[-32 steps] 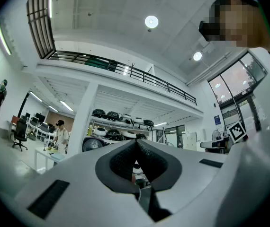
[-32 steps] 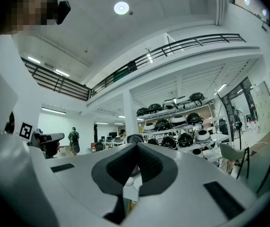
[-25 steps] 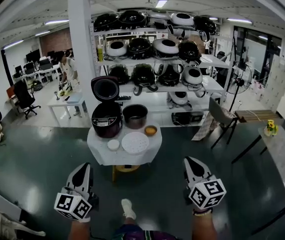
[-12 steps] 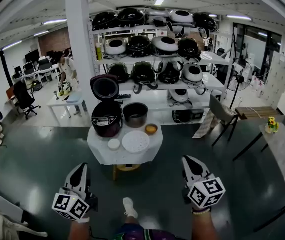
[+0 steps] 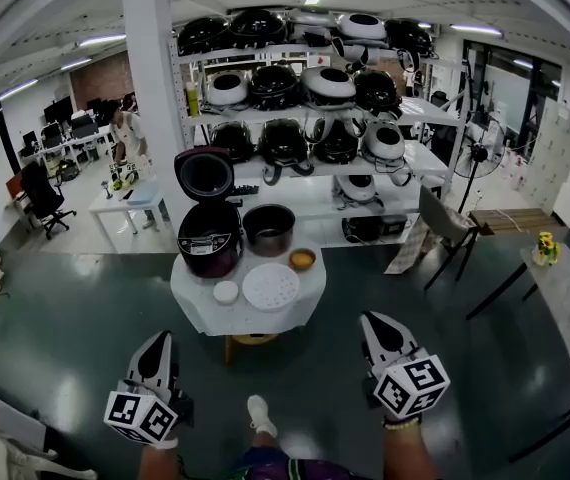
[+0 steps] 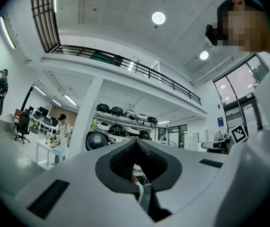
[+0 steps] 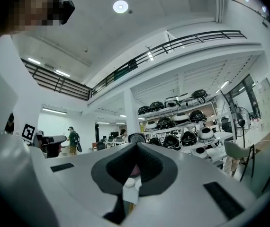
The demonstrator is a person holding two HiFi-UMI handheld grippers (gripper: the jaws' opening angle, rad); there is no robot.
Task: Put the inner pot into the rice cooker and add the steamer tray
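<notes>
- Nearer now — the white table (image 5: 197, 313) has been approached.
- Inner pot (image 5: 269, 230) is set beside the open rice cooker (image 5: 208, 238), steamer tray (image 5: 270, 287) in front.
- Left gripper (image 5: 161, 340) and right gripper (image 5: 373, 320) are held clenched, empty, over dark floor (image 5: 85, 308).

One inner pot (image 5: 269, 230), one steamer tray (image 5: 270, 287)

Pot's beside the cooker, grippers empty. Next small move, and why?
Probably step closer to the table: the left gripper and right gripper are shut, empty and well short of it. The inner pot sits beside the open rice cooker, likely out of reach from here.
</notes>
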